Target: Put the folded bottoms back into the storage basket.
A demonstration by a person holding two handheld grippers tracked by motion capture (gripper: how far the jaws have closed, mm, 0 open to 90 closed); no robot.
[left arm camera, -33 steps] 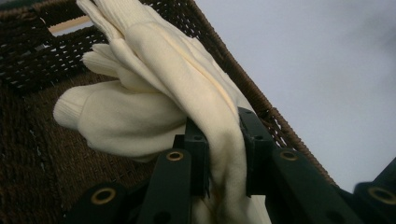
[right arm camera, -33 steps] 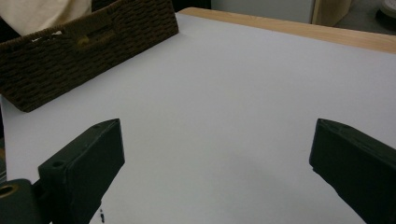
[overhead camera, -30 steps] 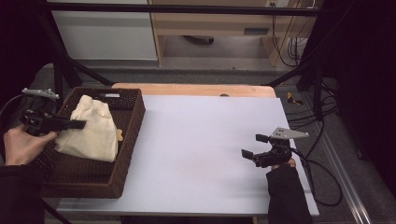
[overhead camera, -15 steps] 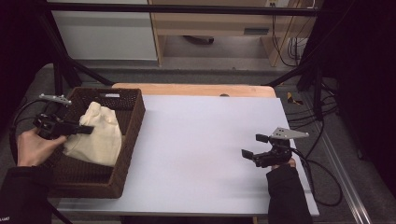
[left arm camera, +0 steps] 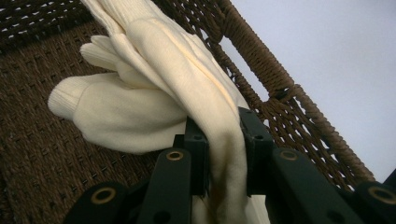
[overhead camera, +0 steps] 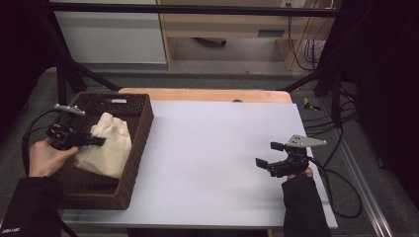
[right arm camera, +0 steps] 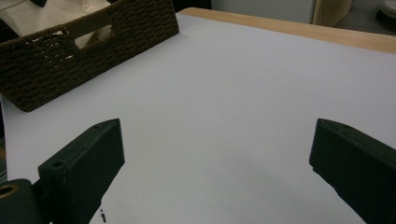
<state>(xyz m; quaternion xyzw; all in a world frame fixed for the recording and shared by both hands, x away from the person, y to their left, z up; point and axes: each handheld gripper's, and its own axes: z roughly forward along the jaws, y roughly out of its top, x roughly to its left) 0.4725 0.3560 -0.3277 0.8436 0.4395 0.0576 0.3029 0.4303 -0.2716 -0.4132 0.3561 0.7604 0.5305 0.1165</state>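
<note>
While a cream cloth hung pinched in the left gripper, much of it stayed out of sight: in the left gripper view, the cloth ran down between the two black jaws and was cut off at the bottom edge, so its lower end could not be made out. Ribbed cuffs showed at the upper left of that view, yet whether the bundle was one piece or several could not be told. The jaws were clamped tight on a fold of it. Seen from above, the cloth sat inside the basket, draped against the right wall, with the gripper's body covering its left part and the person's left hand over the basket's left rim.

Across the table, the right gripper was held low near the right edge, its jaws spread wide with nothing between them. In the right gripper view, the basket stood far off at the upper left, a slot in its wall giving a glimpse of cloth; the top of that cloth was cut off by the frame.

Between basket and right gripper the white tabletop lay bare, a broad open stretch. A strip of wood ran along its far edge. Dark frame legs stood close behind the basket.
</note>
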